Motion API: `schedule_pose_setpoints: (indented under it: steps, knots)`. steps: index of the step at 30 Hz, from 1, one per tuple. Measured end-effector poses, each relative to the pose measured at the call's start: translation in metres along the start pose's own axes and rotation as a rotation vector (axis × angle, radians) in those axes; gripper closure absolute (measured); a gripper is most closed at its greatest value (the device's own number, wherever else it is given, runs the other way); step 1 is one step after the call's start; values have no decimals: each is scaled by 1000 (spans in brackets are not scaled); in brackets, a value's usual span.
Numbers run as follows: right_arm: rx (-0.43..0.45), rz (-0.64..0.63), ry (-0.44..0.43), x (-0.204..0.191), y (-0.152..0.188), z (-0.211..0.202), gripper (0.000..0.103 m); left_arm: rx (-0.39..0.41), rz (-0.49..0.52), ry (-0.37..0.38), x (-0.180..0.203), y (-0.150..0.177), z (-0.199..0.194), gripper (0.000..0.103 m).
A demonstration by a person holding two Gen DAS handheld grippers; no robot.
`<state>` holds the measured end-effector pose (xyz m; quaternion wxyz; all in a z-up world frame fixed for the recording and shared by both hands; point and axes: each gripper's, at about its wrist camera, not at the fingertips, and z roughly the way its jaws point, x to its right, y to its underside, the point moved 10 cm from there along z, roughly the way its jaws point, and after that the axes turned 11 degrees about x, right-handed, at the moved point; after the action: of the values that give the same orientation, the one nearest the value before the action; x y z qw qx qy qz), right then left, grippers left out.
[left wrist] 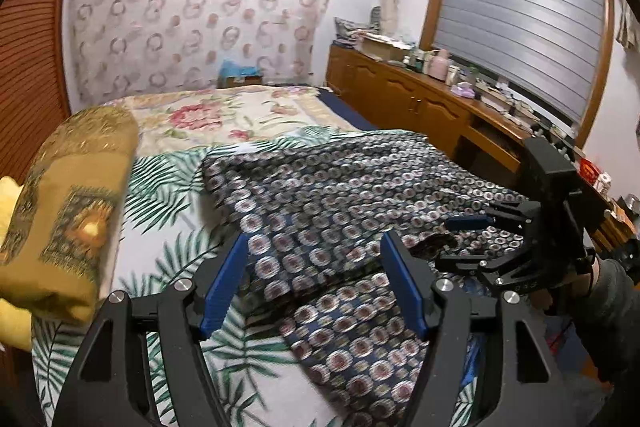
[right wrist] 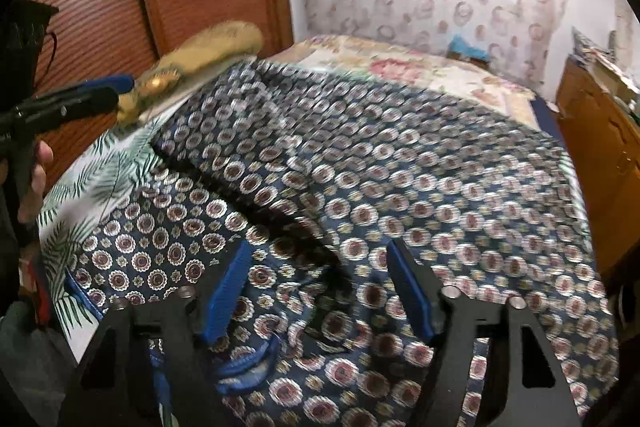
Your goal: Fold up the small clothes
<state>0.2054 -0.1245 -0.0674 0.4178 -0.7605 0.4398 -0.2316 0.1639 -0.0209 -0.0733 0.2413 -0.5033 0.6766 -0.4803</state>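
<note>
The medallion-print navy garment (left wrist: 344, 203) lies spread on the palm-leaf sheet (left wrist: 160, 187), filling the view from 12 to 6 o'clock. Left gripper (left wrist: 314, 283) and right gripper (right wrist: 318, 287) both gape wide, holding nothing. Best pinch matching hem corners, then lift evenly.

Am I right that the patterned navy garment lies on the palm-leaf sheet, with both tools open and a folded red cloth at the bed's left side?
Not quite: the folded cloth is mustard yellow, not red, as the left wrist view shows. The navy garment does lie on the palm-leaf sheet, and the left tool and right tool are both open.
</note>
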Motion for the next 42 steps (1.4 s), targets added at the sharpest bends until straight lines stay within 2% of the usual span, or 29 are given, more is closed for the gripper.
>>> schedule_pose_setpoints:
  steps: [1, 2, 4, 6, 7, 8, 10, 17, 25, 30, 37, 42]
  knots:
    - [-11, -6, -8, 0, 1, 5, 44, 1, -5, -11, -4, 2, -1, 34]
    - [-17, -13, -11, 0, 1, 9, 56, 0, -9, -18, -7, 5, -2, 34]
    - [-30, -29, -15, 0, -2, 20, 70, 0, -22, -38, -16, 9, -3, 34]
    - [-36, -41, -3, 3, 0, 27, 74, -2, -31, -48, -22, 12, -4, 34]
    - [-37, -44, -1, 4, 0, 29, 85, -3, -35, -52, -23, 14, -4, 34]
    - [-35, -46, -1, 3, 1, 30, 91, -4, -37, -55, -25, 15, -3, 34]
    - [-20, -48, -3, 2, 0, 29, 99, -5, -38, -63, -26, 18, -2, 34]
    - [115, -36, 25, 5, -19, -4, 101, -4, -28, -56, -24, 21, -1, 34]
    - [184, -17, 129, 42, -29, -41, 101, 5, -19, -33, -14, 19, -1, 34]
    - [183, -6, 209, 74, -22, -60, 101, 4, -12, -19, -7, 19, 2, 34]
    - [160, 3, 319, 95, -9, -80, 101, 8, 5, 0, 7, 17, 4, 34]
    - [104, 68, 355, 104, 2, -71, 101, 12, 12, 10, 14, 16, 3, 34]
